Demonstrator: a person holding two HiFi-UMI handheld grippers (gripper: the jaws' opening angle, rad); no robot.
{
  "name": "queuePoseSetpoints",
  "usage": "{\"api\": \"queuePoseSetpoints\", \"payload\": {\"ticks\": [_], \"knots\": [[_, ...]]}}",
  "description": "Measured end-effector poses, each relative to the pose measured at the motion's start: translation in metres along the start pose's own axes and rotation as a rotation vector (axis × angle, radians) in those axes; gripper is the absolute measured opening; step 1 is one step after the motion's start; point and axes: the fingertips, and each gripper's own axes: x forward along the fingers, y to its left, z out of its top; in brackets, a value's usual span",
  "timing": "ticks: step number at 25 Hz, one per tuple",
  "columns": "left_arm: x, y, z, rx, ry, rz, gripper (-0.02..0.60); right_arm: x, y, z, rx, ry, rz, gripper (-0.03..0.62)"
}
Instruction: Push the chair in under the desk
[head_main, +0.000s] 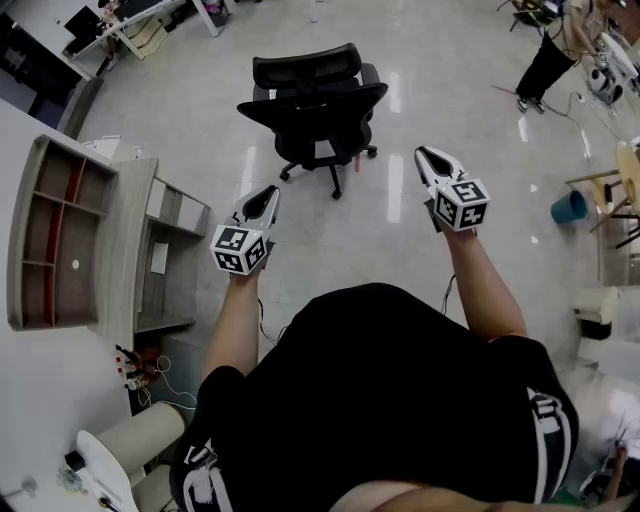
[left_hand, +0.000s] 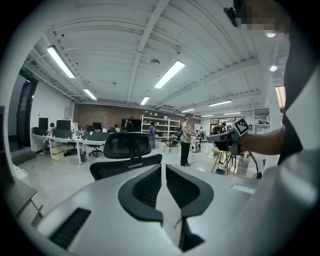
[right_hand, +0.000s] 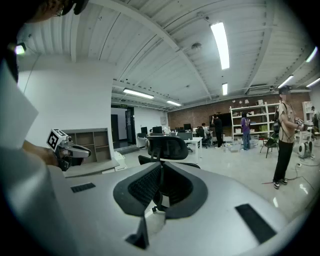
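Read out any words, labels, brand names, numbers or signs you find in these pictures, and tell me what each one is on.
No text is legible in any view.
Left gripper, marker cube: black-and-white squares only, no letters.
Right gripper, marker cube: the same, no letters.
White print on the person's black clothing: too blurred to read.
Green sign high on the wall in the left gripper view: too small to read.

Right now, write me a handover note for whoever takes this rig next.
Left hand-held gripper: shut, empty, in the air short of the chair.
Right hand-held gripper: shut, empty, also clear of it.
Chair: out on the open floor ahead, apart from the desk at the left.
Done: nothing; chair untouched.
Left: reach the chair and push it in under the desk.
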Motion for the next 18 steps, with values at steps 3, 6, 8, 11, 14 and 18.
{"api": "queuePoseSetpoints", "payload": {"ticks": [3,6,8,11,14,18], "knots": [[0.008,-0.006,0.002,-0.005,-0.003,0.007,0.04,-0.001,-0.003,-0.009,0.008,0.013,0.017,0.012],[0.015,-0.01,0.002,-0.016,-0.004,0.014,0.039,-0.001,-0.009,-0.017,0.009,0.027,0.029,0.012],[0.019,-0.013,0.0,-0.029,-0.002,0.022,0.039,0.0,-0.014,-0.017,0.006,0.031,0.035,0.012],[0.022,-0.018,-0.003,-0.038,0.004,0.032,0.04,-0.002,-0.018,-0.018,0.012,0.033,0.047,0.012],[0.03,-0.024,-0.001,-0.034,0.009,0.031,0.039,-0.001,-0.028,-0.02,0.033,0.04,0.044,0.011],[0.041,-0.023,0.001,-0.022,0.021,0.023,0.04,0.006,-0.036,-0.021,0.05,0.042,0.036,0.008]]}}
